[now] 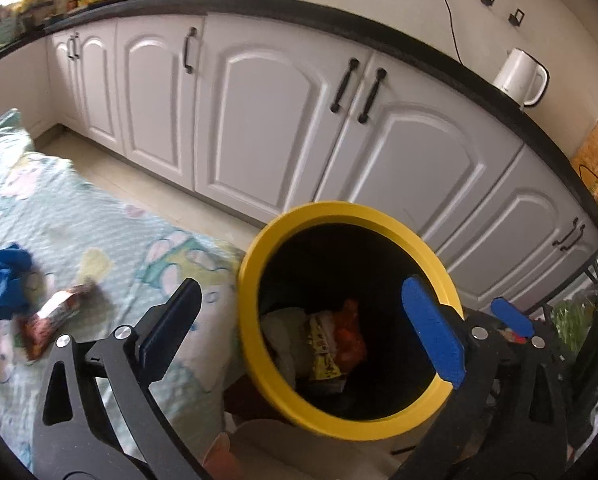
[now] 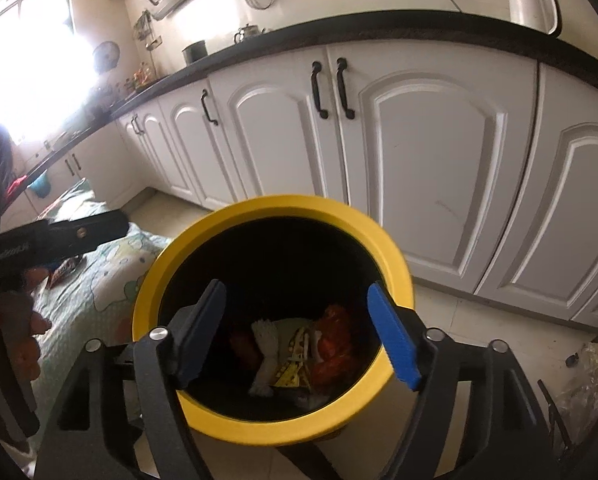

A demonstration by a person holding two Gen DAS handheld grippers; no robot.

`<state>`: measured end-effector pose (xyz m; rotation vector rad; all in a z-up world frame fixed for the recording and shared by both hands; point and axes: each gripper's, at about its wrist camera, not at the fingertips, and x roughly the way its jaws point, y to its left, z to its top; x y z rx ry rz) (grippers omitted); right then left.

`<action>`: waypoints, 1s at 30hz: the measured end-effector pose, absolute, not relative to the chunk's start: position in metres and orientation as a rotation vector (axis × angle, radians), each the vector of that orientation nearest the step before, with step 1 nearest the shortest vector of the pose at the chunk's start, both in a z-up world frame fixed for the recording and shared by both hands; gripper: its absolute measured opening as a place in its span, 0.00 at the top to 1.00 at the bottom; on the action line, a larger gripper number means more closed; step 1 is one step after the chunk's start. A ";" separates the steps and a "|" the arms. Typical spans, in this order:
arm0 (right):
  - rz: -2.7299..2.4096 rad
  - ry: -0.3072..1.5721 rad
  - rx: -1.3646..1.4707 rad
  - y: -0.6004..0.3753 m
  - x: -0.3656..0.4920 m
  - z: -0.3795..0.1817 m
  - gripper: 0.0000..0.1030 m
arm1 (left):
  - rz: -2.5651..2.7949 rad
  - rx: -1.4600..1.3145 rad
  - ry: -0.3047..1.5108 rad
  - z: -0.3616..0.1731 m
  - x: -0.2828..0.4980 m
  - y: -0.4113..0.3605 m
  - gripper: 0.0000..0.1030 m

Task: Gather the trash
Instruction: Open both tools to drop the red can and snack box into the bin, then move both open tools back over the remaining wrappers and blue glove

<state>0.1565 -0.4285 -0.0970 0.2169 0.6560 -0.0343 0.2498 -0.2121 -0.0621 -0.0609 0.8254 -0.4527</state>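
Note:
A black bin with a yellow rim stands on the floor beside a patterned cloth. My left gripper hangs open over its mouth, with nothing between the pads. My right gripper is open above the same bin's rim, also empty. At the bottom of the bin lie an orange wrapper, a yellow wrapper and a white crumpled piece. On the cloth to the left rest a snack wrapper and a blue crumpled item.
White cabinet doors under a black countertop run behind the bin. A white kettle stands on the counter. The patterned cloth covers a raised surface at left. A clear plastic bag lies on the floor at right.

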 end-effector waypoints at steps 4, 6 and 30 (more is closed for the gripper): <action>-0.042 0.626 0.222 -0.429 0.154 -0.089 0.25 | -0.412 -0.071 0.778 -0.051 0.240 -0.194 0.10; -0.040 0.613 0.217 -0.427 0.152 -0.085 0.24 | -0.400 -0.073 0.757 -0.046 0.234 -0.187 0.10; 0.075 0.491 0.144 -0.367 0.134 -0.037 0.19 | -0.260 -0.092 0.569 0.001 0.182 -0.114 0.10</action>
